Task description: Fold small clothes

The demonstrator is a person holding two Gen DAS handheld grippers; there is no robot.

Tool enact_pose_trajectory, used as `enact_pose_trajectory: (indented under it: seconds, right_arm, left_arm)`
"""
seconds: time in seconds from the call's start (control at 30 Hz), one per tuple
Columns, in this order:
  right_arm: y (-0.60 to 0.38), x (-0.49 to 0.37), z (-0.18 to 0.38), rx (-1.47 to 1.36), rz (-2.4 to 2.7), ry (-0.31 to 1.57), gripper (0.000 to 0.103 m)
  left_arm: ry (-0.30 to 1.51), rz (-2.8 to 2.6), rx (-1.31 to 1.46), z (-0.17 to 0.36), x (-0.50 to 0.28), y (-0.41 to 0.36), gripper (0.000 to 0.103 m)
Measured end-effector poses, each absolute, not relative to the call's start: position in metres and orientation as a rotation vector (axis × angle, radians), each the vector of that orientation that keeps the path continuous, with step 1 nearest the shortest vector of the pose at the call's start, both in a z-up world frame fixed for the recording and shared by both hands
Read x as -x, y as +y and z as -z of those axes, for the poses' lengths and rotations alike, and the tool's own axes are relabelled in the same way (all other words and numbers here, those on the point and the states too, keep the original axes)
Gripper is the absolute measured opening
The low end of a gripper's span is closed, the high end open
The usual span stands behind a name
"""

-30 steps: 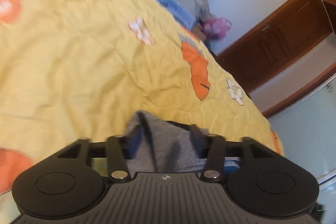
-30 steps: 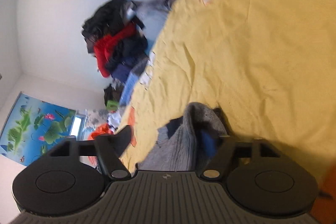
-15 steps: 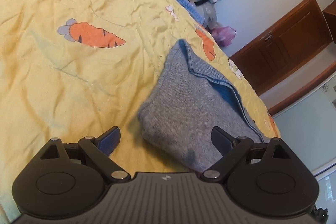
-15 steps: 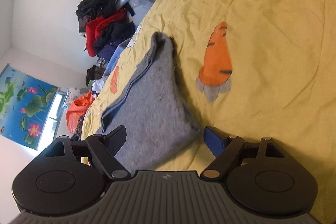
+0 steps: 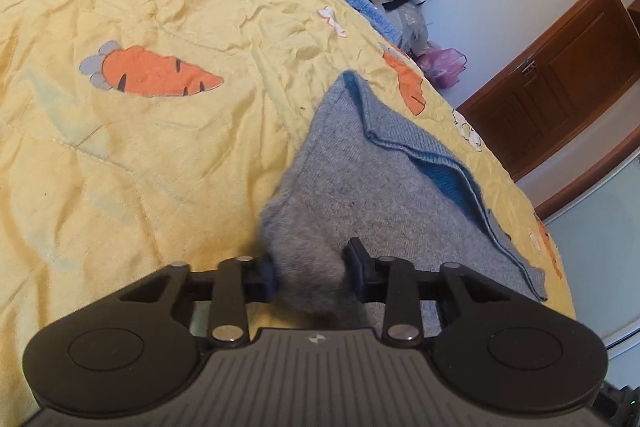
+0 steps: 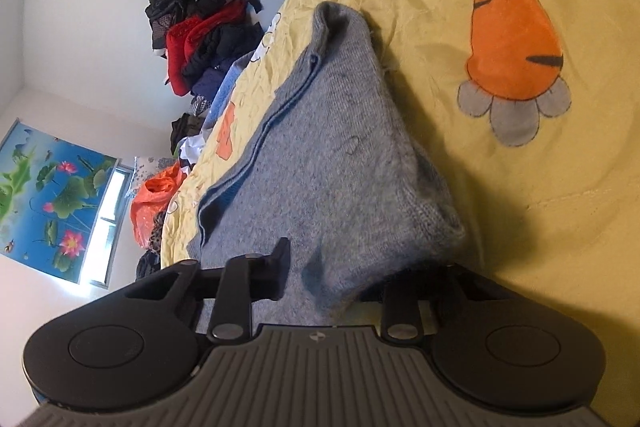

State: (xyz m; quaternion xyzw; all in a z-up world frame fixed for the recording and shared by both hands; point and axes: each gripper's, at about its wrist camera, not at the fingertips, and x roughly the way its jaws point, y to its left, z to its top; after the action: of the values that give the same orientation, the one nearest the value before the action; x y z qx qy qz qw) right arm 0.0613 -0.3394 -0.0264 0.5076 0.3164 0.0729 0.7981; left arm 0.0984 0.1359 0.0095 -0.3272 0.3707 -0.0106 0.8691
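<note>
The left hand-held gripper (image 5: 310,273) and right hand-held gripper (image 6: 320,277) each clamp a near corner of the folded grey garment (image 5: 384,187) lying on the yellow bedspread (image 5: 140,147), the right one's far finger hidden under fabric.

Both tongs look alike: the left tongs (image 5: 310,273) and right tongs (image 6: 320,279) have a matte black body with a ribbed grey centre plate bearing a small white logo, two round black discs at the lower corners, black linkage arms pinned with silver screws, and dark blue pads inside the fingers (image 5: 269,277).
</note>
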Motion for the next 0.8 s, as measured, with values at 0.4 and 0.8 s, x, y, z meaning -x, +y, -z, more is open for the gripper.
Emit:
enact_pose_trajectory:
  seconds: [0.4,0.8]
  right_arm:
    - [-0.348,-0.049,-0.003,-1.081,-0.259,0.61,0.015]
    - [-0.354,0.023,-0.006,-1.062,-0.323,0.691,0.015]
  left_arm:
    - [0.681,0.051,0.591,-0.053,-0.08,0.129,0.009]
    - [0.694,0.077,0.604,-0.057,0.003,0.142,0.009]
